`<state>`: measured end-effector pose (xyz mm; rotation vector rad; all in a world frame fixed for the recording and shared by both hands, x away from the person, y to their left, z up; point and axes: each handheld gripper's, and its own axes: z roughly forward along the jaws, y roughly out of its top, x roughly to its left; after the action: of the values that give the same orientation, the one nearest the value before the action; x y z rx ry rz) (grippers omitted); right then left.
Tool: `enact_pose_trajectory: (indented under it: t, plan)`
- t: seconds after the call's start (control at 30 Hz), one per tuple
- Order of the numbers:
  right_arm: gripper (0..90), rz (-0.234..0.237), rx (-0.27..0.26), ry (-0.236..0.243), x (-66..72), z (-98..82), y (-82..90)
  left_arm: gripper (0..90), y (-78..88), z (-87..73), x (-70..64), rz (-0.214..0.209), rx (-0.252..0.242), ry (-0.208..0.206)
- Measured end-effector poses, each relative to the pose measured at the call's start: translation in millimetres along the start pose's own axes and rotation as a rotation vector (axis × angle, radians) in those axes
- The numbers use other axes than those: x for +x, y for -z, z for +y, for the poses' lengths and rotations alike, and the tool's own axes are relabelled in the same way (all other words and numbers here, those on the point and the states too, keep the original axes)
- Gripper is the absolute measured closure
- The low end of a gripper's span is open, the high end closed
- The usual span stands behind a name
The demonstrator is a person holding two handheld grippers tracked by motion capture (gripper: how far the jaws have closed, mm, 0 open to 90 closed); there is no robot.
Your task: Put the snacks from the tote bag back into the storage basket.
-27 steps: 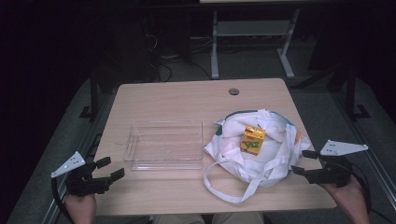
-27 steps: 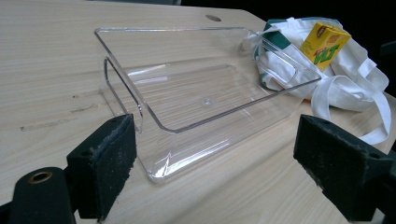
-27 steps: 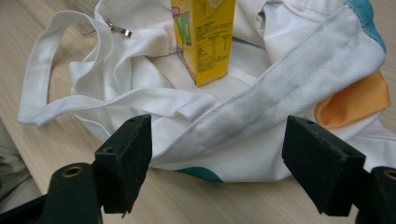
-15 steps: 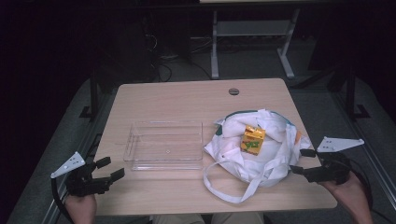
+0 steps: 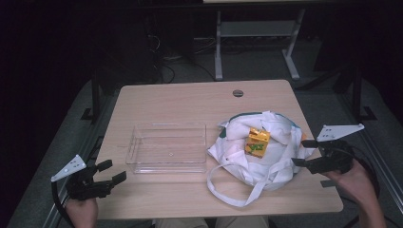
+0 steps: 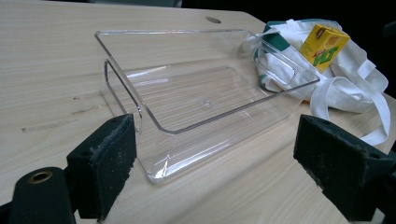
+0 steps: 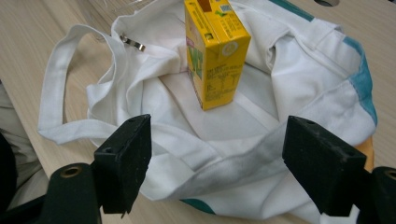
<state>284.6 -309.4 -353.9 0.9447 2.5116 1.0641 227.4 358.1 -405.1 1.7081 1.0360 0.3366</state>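
Right gripper (image 5: 304,153) held at the table's right edge, jaws spread wide and empty, pointed toward the white cloth bag (image 5: 266,152); in the right gripper view, bag fabric (image 7: 224,154) seen between and beyond the two black jaws, not pinched by either. Yellow juice carton (image 5: 257,142) stood upright on top of the crumpled bag, near the bag's middle, clear of the jaws; the same carton (image 7: 215,51) shown straight ahead in the right gripper view, resting on white folds. Bag handles (image 5: 228,183) looped loose onto the wooden table (image 5: 180,99) toward the person's side. Teal trim visible along the bag's far and right edges. Clear plastic tray (image 5: 167,147) lay empty just left of the bag, its right wall close beside the fabric. Left gripper (image 5: 111,172) held low at the table's near-left corner, jaws likewise parted with nothing between them, well apart from the tray; in the left gripper view, tray (image 6: 205,93) framed ahead between the jaws, with bag (image 6: 345,79) and carton (image 6: 324,44) beyond at upper right. Small round hole (image 5: 238,93) set near the table's far edge.
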Motion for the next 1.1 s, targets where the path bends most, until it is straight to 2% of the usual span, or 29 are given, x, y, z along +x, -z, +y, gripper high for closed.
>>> enact_pose_trajectory:
  t: [0.07,0.4,0.83,0.93,1.1]
  plan:
    - [23.4,0.005,0.007,0.018,-0.2,9.4,-0.4,12.6,-0.2,-0.1,-0.4,0.000,-0.007,0.011]
    - [23.4,0.016,0.046,0.074,-3.7,42.6,-7.8,12.6,-0.2,-0.4,0.1,-0.002,-0.005,0.012]
    - [23.4,0.039,0.110,0.099,-10.5,69.5,-24.2,12.6,0.9,-0.4,1.1,0.000,-0.010,0.017]
    - [23.4,0.039,0.132,0.126,-12.0,79.8,-29.2,12.6,0.9,-0.6,1.5,-0.001,-0.012,0.018]
    - [23.5,0.054,0.157,0.138,-13.5,89.9,-37.8,12.6,0.4,-0.7,1.4,-0.001,-0.012,0.023]
